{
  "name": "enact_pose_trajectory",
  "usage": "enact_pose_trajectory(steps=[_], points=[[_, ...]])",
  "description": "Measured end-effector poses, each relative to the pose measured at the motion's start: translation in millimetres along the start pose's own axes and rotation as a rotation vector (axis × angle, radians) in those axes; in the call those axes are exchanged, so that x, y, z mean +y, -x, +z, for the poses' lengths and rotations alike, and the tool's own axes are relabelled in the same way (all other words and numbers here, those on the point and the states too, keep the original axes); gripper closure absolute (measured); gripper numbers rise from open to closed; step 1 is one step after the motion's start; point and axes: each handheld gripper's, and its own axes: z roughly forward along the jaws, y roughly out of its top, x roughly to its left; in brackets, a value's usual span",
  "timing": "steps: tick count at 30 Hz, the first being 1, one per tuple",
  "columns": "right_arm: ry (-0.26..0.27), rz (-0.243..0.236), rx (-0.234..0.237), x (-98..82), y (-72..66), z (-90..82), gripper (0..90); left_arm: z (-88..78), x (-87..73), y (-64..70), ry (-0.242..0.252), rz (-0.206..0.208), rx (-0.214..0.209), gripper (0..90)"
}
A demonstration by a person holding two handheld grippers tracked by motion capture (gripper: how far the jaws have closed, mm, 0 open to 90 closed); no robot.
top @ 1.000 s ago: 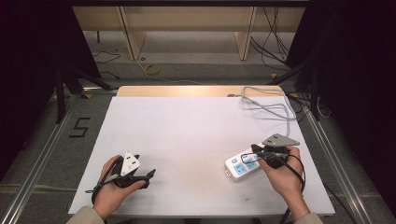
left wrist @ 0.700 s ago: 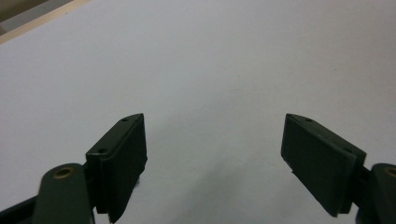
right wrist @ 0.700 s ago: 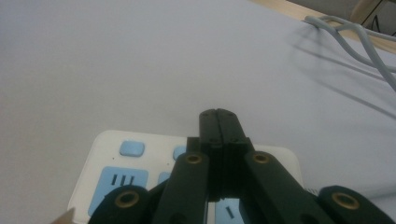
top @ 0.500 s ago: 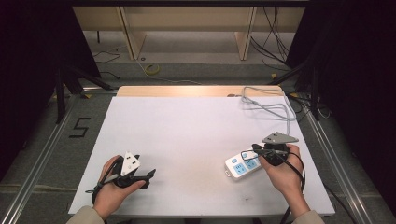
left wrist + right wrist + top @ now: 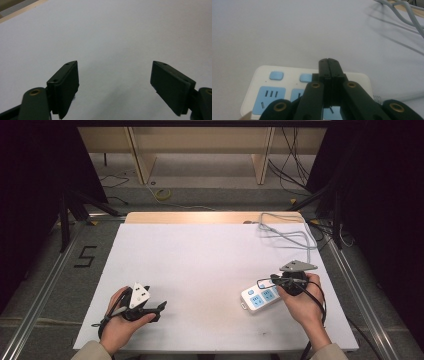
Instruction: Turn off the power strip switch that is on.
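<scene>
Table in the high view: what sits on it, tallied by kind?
Power strip, white with blue sockets: 1
Grey cable: 1
Hand-held grippers: 2, the left gripper open, the right gripper shut over the strip
Total: 4

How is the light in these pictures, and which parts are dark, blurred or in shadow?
High view: the white table is brightly lit, while both side areas are nearly black. Left gripper view: the open left claw is soft, and a faint shadow lies between its jaws. Right gripper view: the shut right claw is dark above the power strip; the grey cable casts blurred shadows.
</scene>
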Motion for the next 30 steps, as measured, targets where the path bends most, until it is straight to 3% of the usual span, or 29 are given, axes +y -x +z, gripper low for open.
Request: enact_pose_trajectory(steps=[30], points=[[-0.085, 0.010, -0.008, 6.1, 5.6, 12.6, 90.0, 0.2, -0.2, -0.3, -0.001, 0.002, 0.000, 22.6]])
